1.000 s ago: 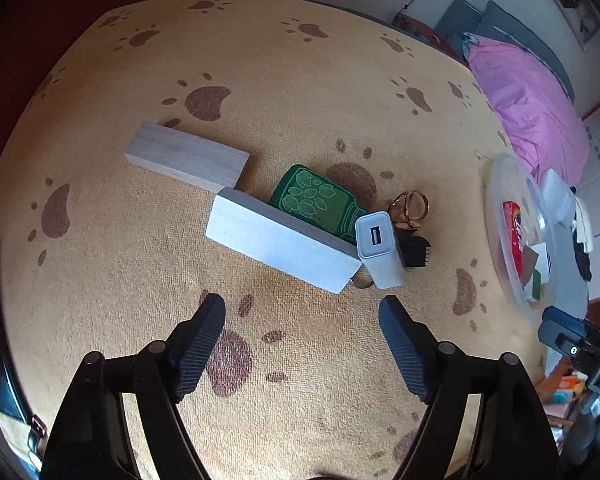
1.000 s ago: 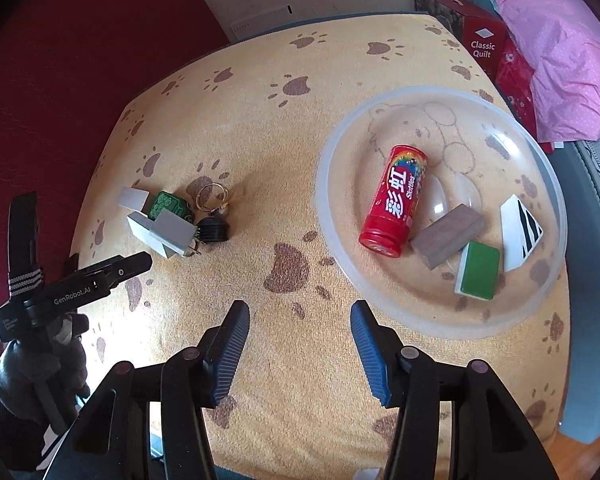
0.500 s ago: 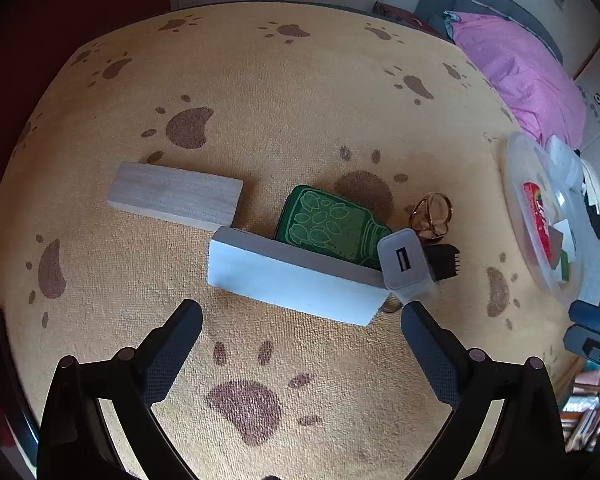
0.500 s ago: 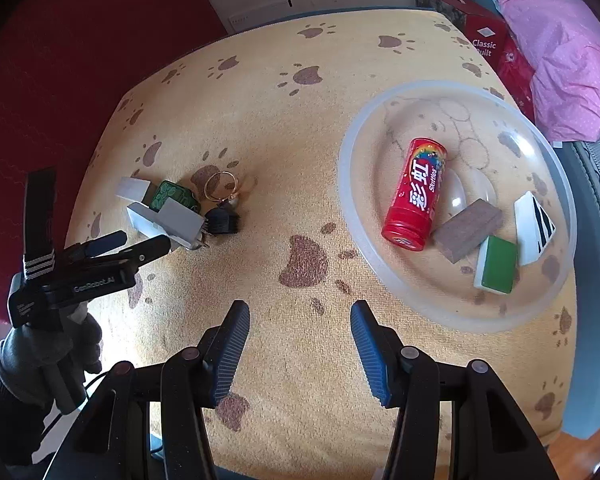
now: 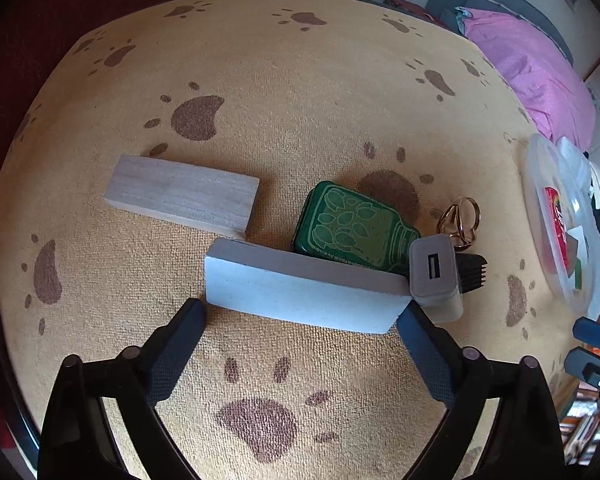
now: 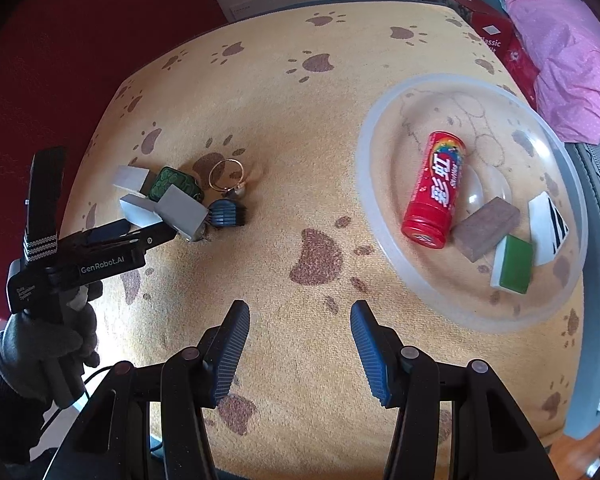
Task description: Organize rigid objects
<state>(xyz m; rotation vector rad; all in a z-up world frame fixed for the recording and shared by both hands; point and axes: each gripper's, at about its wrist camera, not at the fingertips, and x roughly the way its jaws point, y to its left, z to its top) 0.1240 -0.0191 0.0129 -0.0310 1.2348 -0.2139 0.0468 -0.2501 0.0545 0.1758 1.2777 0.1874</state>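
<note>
A pale grey block [image 5: 300, 292] lies on the paw-print carpet [image 5: 300, 80]. My left gripper [image 5: 300, 314] straddles it from the near side, one pad by each end. Its jaws are closing around the block, and I see no firm press. Behind the block sit a green tin [image 5: 348, 228], a white USB charger [image 5: 434, 276], a black comb piece [image 5: 474, 274] and a gold ring [image 5: 462, 216]. A second wooden block [image 5: 180, 194] lies further left. My right gripper [image 6: 300, 344] hangs open over bare carpet, left of the clear bowl [image 6: 364, 184], with nothing between its fingers.
The bowl holds a red candy can [image 6: 436, 188], a brown block [image 6: 486, 228], a green-and-white tile [image 6: 514, 264] and a striped white piece [image 6: 546, 224]. A gloved hand [image 6: 48, 340] holds the left gripper [image 6: 140, 232]. Pink bedding [image 6: 560, 60] lies beyond the carpet's right edge.
The left gripper has come down closer to the grey block, and its jaws widened until they span the block's length. The right gripper has drifted slightly left, its jaws unchanged.
</note>
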